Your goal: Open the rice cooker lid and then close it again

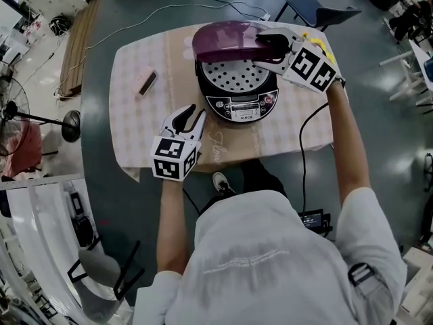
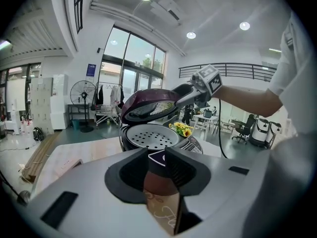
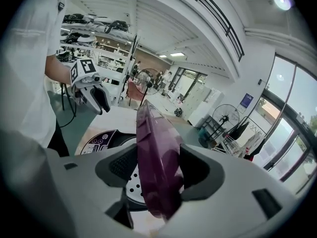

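The rice cooker [image 1: 238, 107] is sitting in the middle of the worktop [image 1: 139, 131], which is wearing a pale checked cloth. Its purple lid [image 1: 230, 40] is standing partly raised at the near edge, leaving the perforated inner plate [image 1: 237, 78] showing beneath it. The right gripper [image 1: 268, 51] is reaching in from the right with the lid's edge between its fingers [image 3: 198, 167]. They are spreading wide, released rather than clamping, with the lid lying close against them. The left gripper [image 1: 195, 114] is hovering over the worktop just in front and to the left of the cooker, its fingers [image 2: 128, 175] standing apart and carrying nothing.

The control panel [image 1: 241, 105] on the cooker's front is showing a small display and white print, too small to read. Cursive writing [image 1: 218, 147] is running across the cloth near the front edge, seeming to begin "Fl"; the rest is unclear. Each gripper's cube is bearing square black-and-white markers. A small pink block [image 1: 147, 81] is lying well to the cooker's left.
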`<state>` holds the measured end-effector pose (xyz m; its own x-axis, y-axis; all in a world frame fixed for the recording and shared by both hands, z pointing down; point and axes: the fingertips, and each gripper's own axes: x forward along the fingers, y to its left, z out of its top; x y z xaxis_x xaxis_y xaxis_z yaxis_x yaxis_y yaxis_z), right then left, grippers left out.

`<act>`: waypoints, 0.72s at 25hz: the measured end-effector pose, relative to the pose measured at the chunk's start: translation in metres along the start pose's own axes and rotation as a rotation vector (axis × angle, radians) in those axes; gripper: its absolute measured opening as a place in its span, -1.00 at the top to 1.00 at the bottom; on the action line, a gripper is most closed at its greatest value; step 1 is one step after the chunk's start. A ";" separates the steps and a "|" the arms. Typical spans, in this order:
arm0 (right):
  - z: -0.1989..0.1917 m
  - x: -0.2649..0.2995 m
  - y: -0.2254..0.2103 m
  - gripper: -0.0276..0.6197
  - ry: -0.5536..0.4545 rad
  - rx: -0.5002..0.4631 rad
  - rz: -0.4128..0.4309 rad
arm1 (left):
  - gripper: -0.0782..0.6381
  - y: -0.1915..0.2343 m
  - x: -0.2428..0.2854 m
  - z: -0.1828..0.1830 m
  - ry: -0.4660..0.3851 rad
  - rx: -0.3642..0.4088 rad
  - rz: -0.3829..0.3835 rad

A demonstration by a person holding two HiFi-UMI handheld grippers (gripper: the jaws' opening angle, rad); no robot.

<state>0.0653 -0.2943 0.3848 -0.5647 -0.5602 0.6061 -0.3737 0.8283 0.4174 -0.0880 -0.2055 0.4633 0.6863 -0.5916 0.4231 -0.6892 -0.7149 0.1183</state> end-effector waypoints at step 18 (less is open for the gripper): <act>-0.022 0.005 0.045 0.05 -0.062 0.098 0.103 | 0.47 -0.012 0.002 -0.023 0.040 -0.020 -0.008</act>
<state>0.0613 -0.2598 0.4215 -0.6472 -0.4731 0.5978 -0.3800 0.8800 0.2850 -0.0842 -0.1896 0.4837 0.6821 -0.5701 0.4580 -0.6885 -0.7116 0.1397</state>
